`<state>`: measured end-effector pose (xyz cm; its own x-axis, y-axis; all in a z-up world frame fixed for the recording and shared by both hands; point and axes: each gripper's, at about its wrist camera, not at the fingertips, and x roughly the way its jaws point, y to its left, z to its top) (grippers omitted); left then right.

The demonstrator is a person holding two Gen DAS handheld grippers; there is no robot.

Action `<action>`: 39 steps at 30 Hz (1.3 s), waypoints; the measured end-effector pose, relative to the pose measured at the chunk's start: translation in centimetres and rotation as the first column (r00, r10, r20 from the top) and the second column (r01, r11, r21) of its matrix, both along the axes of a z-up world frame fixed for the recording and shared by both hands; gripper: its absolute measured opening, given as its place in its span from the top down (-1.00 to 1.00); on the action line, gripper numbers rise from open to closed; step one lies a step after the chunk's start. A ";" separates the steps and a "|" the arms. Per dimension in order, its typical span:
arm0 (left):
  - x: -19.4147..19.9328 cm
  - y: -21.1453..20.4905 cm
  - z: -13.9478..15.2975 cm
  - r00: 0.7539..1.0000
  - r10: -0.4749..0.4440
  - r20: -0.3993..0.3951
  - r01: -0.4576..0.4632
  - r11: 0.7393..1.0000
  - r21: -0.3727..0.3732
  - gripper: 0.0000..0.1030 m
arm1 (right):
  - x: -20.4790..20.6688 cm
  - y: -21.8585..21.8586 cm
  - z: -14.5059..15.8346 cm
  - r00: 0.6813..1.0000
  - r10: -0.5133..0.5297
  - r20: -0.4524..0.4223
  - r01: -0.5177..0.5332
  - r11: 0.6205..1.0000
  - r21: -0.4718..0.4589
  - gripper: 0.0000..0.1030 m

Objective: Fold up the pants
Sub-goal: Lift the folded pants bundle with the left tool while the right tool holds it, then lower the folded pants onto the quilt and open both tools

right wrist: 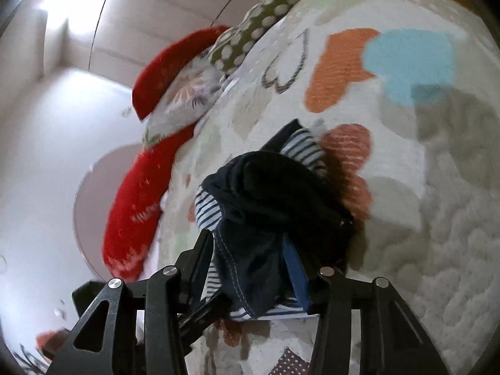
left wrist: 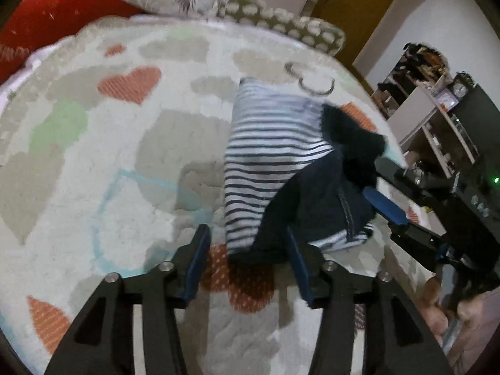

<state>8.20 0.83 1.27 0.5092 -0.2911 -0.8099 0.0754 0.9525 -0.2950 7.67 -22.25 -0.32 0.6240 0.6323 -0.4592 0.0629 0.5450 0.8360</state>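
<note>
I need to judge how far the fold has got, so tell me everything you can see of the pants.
The pants are small, soft knit: white with thin navy stripes, plus solid navy parts with pale stitching. They lie bunched and partly folded on the heart-patterned bedspread, navy fabric heaped over the striped part. The left gripper stands open at their near edge; the right gripper has navy cloth between its fingers, though whether the pads press it is unclear.

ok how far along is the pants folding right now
Done: the pants lie in a compact striped bundle on the bedspread. In hand: the right gripper has the navy part bunched between its fingers; the left gripper is open at the bundle's near edge. Left: that navy flap still stands rumpled, not laid flat.
</note>
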 end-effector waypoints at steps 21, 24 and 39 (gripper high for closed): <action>-17.7 2.4 14.7 0.791 0.140 0.596 -0.251 0.962 0.108 -1.00 | -17.8 4.0 9.6 0.967 -0.072 0.246 0.194 0.833 -0.519 -0.27; -17.9 2.0 14.0 0.832 0.133 0.539 -0.235 0.964 0.124 -1.00 | -18.5 5.0 10.1 0.965 -0.055 0.256 0.197 0.796 -0.573 -0.28; -18.7 -0.6 11.0 0.911 0.078 0.406 -0.197 0.946 0.259 -1.00 | -18.4 6.8 8.8 0.985 -0.042 0.169 0.150 0.701 -0.697 -0.33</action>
<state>-10.53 0.27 12.24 0.8152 0.0205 -0.5789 -0.0115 0.9998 0.0192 -10.75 -15.50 8.46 0.7503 0.0905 -0.6549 0.0687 0.9745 0.2134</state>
